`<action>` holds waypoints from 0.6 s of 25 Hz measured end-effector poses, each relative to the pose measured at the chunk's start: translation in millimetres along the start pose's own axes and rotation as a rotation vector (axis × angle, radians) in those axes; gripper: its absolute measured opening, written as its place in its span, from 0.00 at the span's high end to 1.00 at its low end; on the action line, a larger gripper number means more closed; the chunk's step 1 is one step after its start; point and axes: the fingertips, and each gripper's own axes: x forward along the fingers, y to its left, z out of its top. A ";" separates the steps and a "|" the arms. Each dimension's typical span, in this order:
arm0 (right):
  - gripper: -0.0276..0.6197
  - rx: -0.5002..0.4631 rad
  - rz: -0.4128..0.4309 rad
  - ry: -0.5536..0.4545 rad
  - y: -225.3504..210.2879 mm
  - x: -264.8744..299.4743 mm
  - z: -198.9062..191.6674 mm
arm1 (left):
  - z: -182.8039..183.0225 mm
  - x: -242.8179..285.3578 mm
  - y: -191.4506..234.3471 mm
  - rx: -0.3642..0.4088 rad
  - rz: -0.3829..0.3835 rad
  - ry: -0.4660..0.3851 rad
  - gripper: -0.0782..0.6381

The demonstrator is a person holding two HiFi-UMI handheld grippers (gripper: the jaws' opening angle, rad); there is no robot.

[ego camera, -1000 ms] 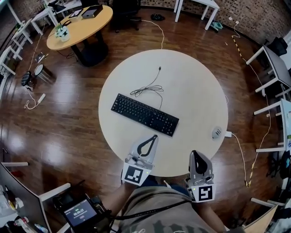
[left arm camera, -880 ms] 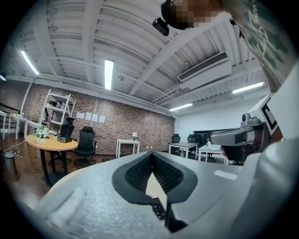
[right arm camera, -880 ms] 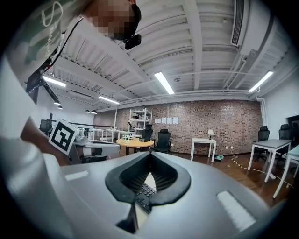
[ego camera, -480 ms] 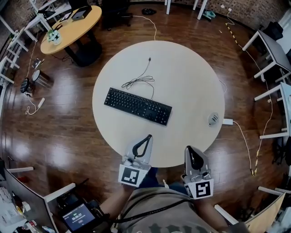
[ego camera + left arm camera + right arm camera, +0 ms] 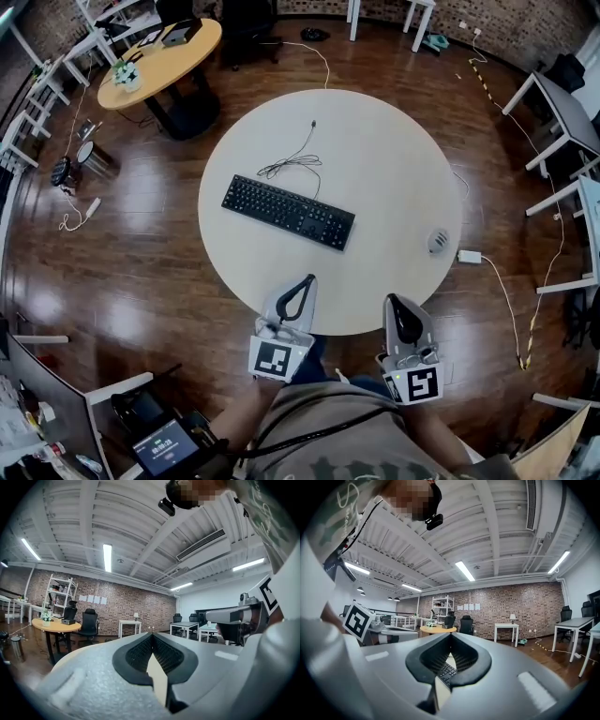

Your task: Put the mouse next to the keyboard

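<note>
Both the left tongs (image 5: 306, 282) and the right tongs (image 5: 394, 302) hang clenched and empty at the table's (image 5: 394, 169) near edge, the mouse (image 5: 438, 242) by its right rim, well apart from the keyboard (image 5: 289, 212).

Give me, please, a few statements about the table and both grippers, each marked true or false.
1. The keyboard lies on the round table. True.
2. The mouse touches the keyboard. False: it sits well apart from it, near the table's right edge.
3. The left gripper holds the mouse. False: its jaws are shut with nothing between them, at the table's near edge.
4. The right gripper has its jaws shut and holds nothing. True.
5. A loose cable lies on the table on the far side of the keyboard. True.
</note>
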 end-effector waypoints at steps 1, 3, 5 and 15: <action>0.95 -0.001 0.006 -0.001 -0.7 -6.2 0.3 | 2.9 -3.1 -6.1 0.006 0.005 -0.008 0.89; 0.95 -0.002 0.020 -0.001 -0.7 -17.8 -0.3 | 5.8 -12.1 -16.7 0.008 0.021 -0.014 0.89; 0.95 -0.003 0.036 -0.009 -0.4 -28.5 0.4 | 5.9 -22.0 -25.1 0.005 0.042 -0.014 0.89; 0.95 0.019 0.105 -0.051 20.3 -89.2 1.2 | 4.7 -81.6 -72.8 0.031 0.103 -0.025 0.89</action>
